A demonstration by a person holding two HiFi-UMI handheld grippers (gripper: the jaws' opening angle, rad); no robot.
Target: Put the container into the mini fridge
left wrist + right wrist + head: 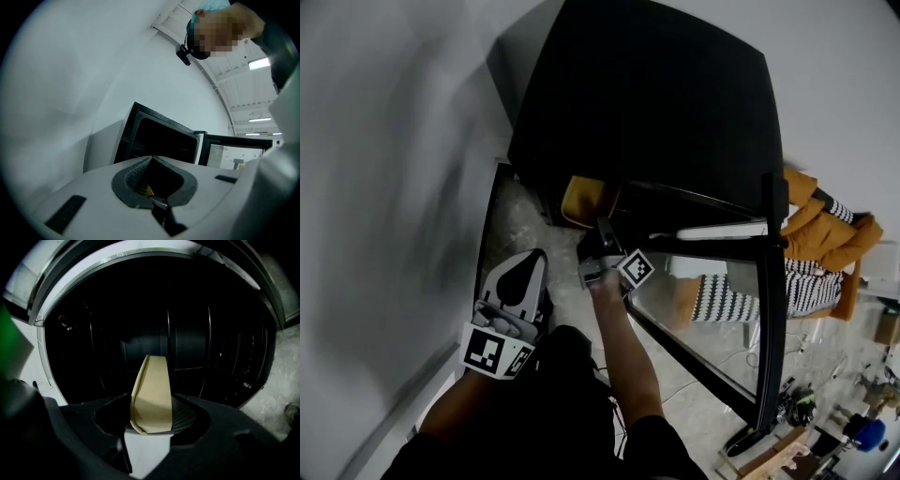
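My right gripper (153,400) grips the container (151,392). The tan, flat-sided piece stands upright between my fingers (183,412), pinched at its lower part with the ribbed pads on either side. Its narrower top rises past my fingertips and points into the dark inside of the mini fridge (117,333), whose pale opening frame rings the whole right gripper view. In the head view the container (581,200) sits at the lower front edge of the mini fridge's opening, just ahead of my right gripper (598,246). I cannot tell whether it is already past the front edge. The glass door (722,309) stands swung wide open on the right. My left gripper (528,272) is low on the left above the speckled floor (514,234), beside the pale wall (384,187). Its fingers (136,171) are closed tip to tip with nothing held between them, and they point toward the open front of the mini fridge.
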